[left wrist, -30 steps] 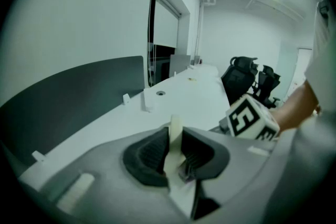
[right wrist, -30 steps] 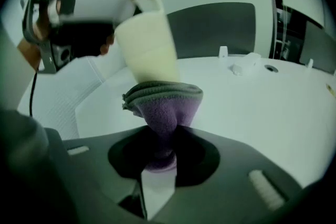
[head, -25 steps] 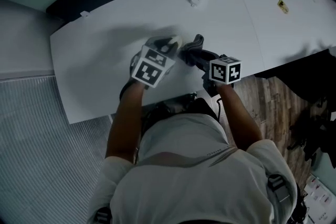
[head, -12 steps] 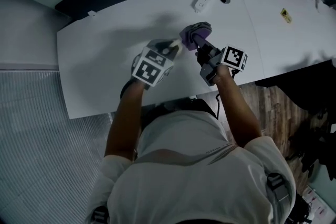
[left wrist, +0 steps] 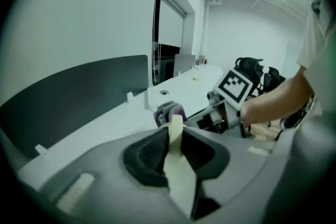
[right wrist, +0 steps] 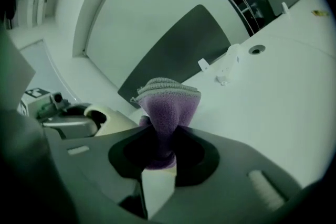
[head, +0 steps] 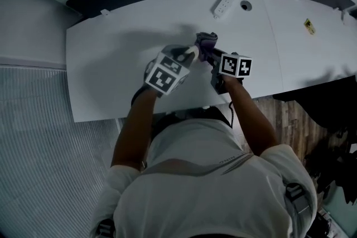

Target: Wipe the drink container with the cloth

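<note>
Wiping looks in hand: the left tongs (left wrist: 174, 148) clench the pale cream drink container (right wrist: 104, 115) over the white bench (head: 111, 58). The right tongs (right wrist: 160, 160) pinch the purple fleece cloth (right wrist: 167, 105) just beside it. Next, I'd press the cloth against its side.

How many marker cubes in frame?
2. Left marker cube on the left gripper, above the table; right marker cube on the right gripper, just beside it. None seems hidden.

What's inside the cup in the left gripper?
The cup shows only a dark opening in the right gripper view; the left gripper covers part, so any contents are hidden.
</note>
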`<state>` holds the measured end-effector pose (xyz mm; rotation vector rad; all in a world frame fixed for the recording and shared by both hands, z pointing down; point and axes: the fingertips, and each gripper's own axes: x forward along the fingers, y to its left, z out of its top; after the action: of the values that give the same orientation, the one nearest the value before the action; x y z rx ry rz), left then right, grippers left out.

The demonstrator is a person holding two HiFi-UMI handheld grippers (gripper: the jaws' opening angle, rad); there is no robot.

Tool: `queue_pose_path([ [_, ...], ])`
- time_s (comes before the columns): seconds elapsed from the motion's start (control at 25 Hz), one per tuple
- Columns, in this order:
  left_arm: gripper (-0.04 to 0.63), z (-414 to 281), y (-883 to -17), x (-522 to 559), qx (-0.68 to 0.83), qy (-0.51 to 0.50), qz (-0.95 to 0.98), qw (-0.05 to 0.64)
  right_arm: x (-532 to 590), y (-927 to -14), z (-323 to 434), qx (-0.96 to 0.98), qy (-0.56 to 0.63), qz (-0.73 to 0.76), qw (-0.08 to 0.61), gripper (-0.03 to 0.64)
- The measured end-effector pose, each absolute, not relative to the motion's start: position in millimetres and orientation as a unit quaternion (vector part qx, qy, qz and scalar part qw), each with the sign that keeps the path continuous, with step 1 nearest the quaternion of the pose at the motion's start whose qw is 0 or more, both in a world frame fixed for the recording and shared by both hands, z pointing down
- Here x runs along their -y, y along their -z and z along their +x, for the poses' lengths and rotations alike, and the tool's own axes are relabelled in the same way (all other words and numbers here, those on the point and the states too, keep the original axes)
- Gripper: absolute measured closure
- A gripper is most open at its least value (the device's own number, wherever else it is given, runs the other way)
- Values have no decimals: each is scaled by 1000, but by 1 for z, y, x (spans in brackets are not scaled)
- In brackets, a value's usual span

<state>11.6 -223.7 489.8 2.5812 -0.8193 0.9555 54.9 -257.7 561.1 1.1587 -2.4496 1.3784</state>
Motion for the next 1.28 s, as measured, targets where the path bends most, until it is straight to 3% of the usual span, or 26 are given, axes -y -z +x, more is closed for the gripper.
queue_pose_path([
  [0.28, 525, 12, -489, 226, 291, -324, 890, 137, 252, -619, 44, 822, -375, 338, 264, 523],
  [0.44, 525, 11, -489, 225, 293, -319, 891, 138, 244, -637, 42, 826, -345, 301, 329, 522],
  [0.56, 524, 11, -488, 226, 294, -318, 890, 139, 256, -620, 48, 837, -351, 288, 306, 518],
  [0.72, 523, 11, -488, 226, 294, -317, 891, 140, 298, -539, 47, 872, -373, 279, 155, 518],
  [0.92, 523, 8, -488, 227, 297, -315, 891, 139, 311, -467, -8, 882, -469, 42, 28, 518],
  [1.04, 523, 8, -488, 227, 299, -313, 891, 139, 303, -467, -38, 869, -488, -59, 58, 518],
  [1.28, 522, 12, -485, 227, 297, -312, 891, 144, 291, -504, -48, 831, -520, -109, 164, 520],
])
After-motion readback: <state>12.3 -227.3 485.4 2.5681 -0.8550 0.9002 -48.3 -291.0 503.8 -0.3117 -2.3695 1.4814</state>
